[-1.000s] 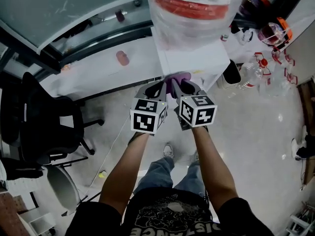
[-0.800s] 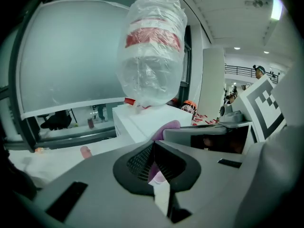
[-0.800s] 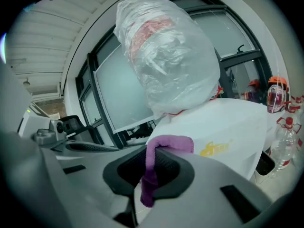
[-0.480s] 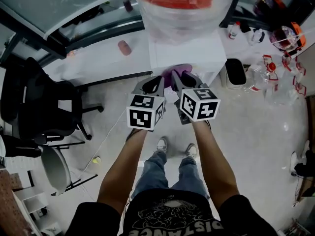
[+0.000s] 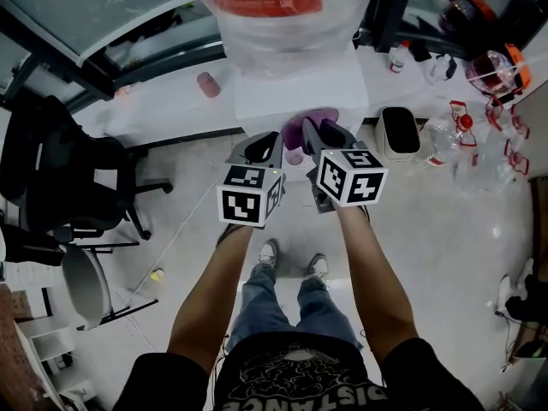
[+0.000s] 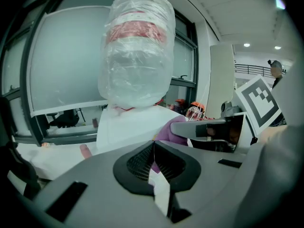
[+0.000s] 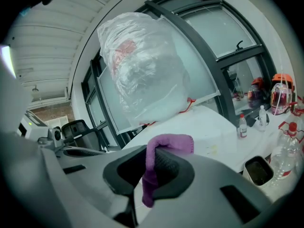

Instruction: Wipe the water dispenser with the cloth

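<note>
Two grippers are held side by side in front of the person, both pointing toward 12 o'clock in the head view. The right gripper is clenched on a purple cloth: in its own view the fabric folds over the top of one black pad and hangs down between the two. The left gripper has its ribbed pads pressed together with nothing between them; the cloth shows just beyond them, at about 1 o'clock.

The cloth sits at the near edge of the white water dispenser, which stands at 12 o'clock from both grippers; whether the fabric presses on the casing cannot be told. On top of the dispenser is a water bottle wrapped in clear plastic, with a red band showing through.

At 9 o'clock stands a black office chair. At 2 o'clock from the right gripper is a small waste bin, with empty plastic bottles beyond it.
</note>
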Demonstrator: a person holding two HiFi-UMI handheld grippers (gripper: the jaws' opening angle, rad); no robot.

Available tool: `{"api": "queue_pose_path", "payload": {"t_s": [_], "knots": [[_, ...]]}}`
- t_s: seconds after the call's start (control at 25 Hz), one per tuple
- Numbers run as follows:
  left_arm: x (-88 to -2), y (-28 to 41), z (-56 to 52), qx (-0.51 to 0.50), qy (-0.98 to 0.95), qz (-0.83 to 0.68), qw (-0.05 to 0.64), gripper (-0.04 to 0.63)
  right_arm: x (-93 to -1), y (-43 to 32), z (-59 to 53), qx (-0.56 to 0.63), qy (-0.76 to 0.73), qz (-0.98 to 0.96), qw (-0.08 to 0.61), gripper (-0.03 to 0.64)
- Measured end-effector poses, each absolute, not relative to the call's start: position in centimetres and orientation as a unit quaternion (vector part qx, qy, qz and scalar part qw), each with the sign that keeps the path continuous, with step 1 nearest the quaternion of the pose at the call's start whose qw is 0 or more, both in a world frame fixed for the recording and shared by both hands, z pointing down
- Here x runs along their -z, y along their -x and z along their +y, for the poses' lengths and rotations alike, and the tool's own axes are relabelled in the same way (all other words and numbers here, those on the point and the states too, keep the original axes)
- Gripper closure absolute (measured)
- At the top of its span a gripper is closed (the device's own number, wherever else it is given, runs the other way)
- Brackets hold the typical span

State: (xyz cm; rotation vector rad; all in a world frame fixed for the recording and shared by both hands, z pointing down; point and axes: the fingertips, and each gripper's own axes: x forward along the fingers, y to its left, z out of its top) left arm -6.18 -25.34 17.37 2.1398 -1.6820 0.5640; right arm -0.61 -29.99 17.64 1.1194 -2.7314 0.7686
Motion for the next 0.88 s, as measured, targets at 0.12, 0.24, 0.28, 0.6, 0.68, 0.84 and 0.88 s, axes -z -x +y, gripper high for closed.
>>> {"api": "queue_pose_path", "payload": {"t_s": [0.12,0.24,0.28,0.6,0.68,0.84,0.88], "knots": [[-17.5,5.0,-25.5,-0.199,-0.754,-0.599,0.181,0.569,-17.6,-1.0,-30.6,-0.250,-0.366,-0.895,0.046,0.584],[-17.6,4.2,-25.8,-0.198,-0.751,-0.603,0.181,0.569,-17.7,-2.5,-31.2,-0.246,-0.368,-0.896,0.047,0.584],[-17.6,3.9,-25.9,-0.197,-0.751,-0.604,0.181,0.569,-17.7,-3.0,-31.4,-0.245,-0.369,-0.896,0.048,0.584],[-17.5,1.5,-26.7,-0.200,-0.753,-0.602,0.177,0.569,-18.4,-6.8,-32.5,-0.234,-0.380,-0.893,0.059,0.584],[-17.5,1.1,-26.7,-0.202,-0.754,-0.600,0.175,0.569,-18.5,-7.6,-32.9,-0.231,-0.381,-0.893,0.062,0.584],[-17.9,0.6,-26.6,-0.205,-0.755,-0.597,0.176,0.569,-18.6,-8.7,-33.4,-0.215,-0.380,-0.897,0.074,0.584],[-18.1,0.6,-26.5,-0.206,-0.754,-0.597,0.178,0.569,-18.7,-9.0,-33.4,-0.209,-0.380,-0.898,0.077,0.584]]}}
